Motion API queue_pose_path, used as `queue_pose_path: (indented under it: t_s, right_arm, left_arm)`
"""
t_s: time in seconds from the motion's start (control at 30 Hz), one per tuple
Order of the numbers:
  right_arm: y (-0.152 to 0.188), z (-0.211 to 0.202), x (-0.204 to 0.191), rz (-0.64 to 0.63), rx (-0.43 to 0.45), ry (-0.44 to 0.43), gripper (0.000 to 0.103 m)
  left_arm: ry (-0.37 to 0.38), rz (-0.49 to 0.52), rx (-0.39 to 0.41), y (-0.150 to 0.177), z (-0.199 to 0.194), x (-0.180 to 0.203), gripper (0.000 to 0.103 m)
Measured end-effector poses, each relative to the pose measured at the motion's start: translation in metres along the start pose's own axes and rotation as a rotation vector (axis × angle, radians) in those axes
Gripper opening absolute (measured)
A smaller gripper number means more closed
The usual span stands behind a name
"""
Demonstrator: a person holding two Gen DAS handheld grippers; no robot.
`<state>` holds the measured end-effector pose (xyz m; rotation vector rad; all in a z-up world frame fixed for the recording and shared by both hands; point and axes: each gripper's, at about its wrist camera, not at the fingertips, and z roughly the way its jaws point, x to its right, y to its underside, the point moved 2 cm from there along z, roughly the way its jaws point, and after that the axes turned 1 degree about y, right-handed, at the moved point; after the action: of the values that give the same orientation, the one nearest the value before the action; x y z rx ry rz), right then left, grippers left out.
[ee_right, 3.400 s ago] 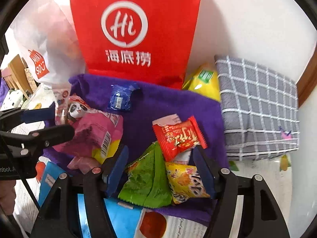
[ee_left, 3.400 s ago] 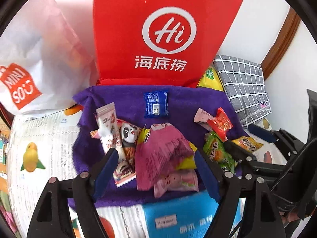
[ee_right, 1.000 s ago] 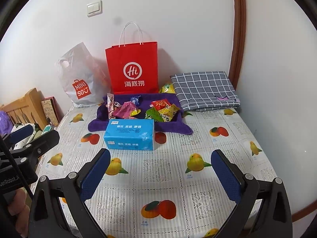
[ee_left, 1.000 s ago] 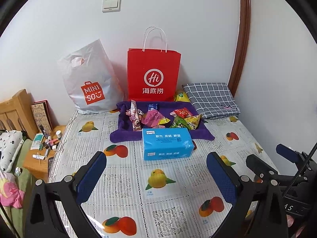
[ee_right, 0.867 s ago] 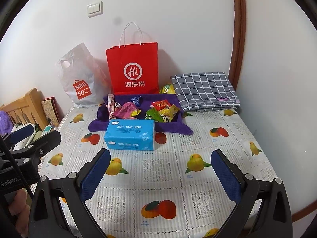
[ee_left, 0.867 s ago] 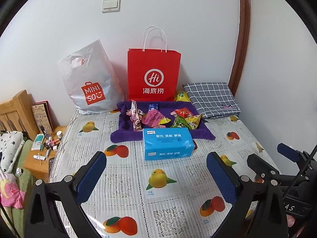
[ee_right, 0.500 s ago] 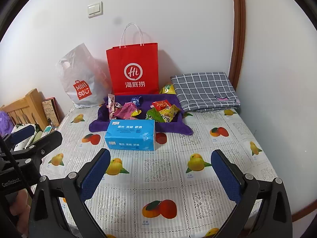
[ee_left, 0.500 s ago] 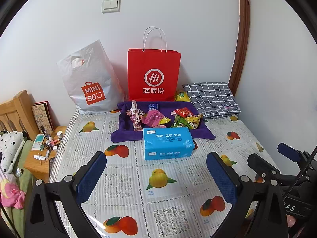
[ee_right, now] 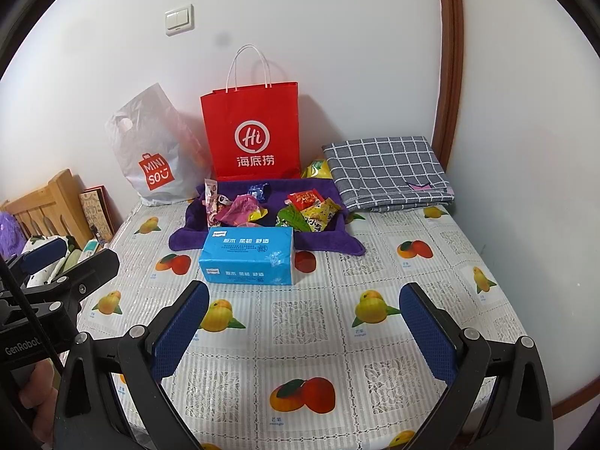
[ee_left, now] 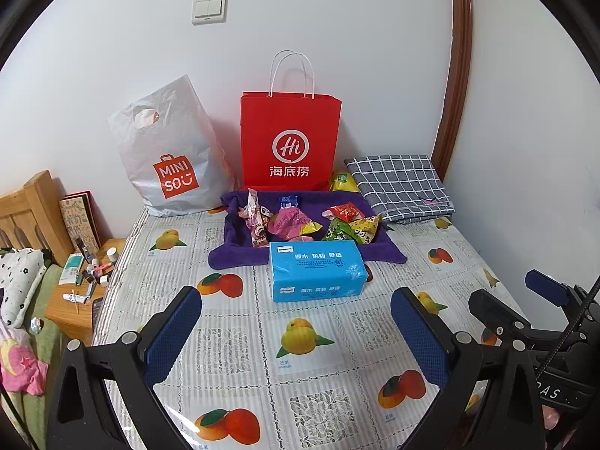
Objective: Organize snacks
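Purple towel (ee_left: 232,255) spread flat at far side of fruit-print tablecloth (ee_left: 240,341), snack packets piled on top. Pink crinkled packet (ee_left: 290,221) mid-pile, tall panda-print wrapper (ee_left: 255,221) just left of it, small blue foil packet (ee_left: 288,200) behind, near the towel's back edge. Red foil packet (ee_left: 345,212), green packet (ee_left: 337,228) and yellow printed packet (ee_left: 365,228) bunched together on the towel's right half. Light blue rectangular tissue pack (ee_left: 317,275) lying at the towel's front edge, nearer the cameras. Red paper carrier bag with white rope handles (ee_left: 290,138) upright against the wall behind the towel; white plastic Miniso bag (ee_left: 165,153) to its left; yellow-green pouch (ee_left: 343,183) (partly hidden) beside the red bag's right corner. Folded grey checked cloth (ee_left: 399,183) right of towel, in the corner.

Left gripper (ee_left: 296,332) low over the near tablecloth, blue-padded fingers (ee_left: 172,333) wide apart, nothing between. Right gripper (ee_right: 303,333) likewise well back from snacks, fingers (ee_right: 427,337) spread wide, holding nothing. Each gripper visible at the edge of the other's view. Part of a hand (ee_right: 37,393) on the left gripper's handle, lower left of right-wrist view. Wooden nightstand with small bottles (ee_left: 84,296) left of the table.
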<state>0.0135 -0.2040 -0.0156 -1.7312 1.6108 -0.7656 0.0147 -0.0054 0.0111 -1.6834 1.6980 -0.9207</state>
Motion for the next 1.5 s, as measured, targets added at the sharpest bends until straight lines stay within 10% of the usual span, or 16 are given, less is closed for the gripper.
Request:
queue_pose_path:
  t_s: [1.5]
  right_arm:
    - [-0.0042,-0.0080,-0.0073,0.004,0.019,-0.006,0.100]
  left_arm:
    - [0.001,0.006,-0.005,-0.0047,-0.0007,-0.0026,0.102]
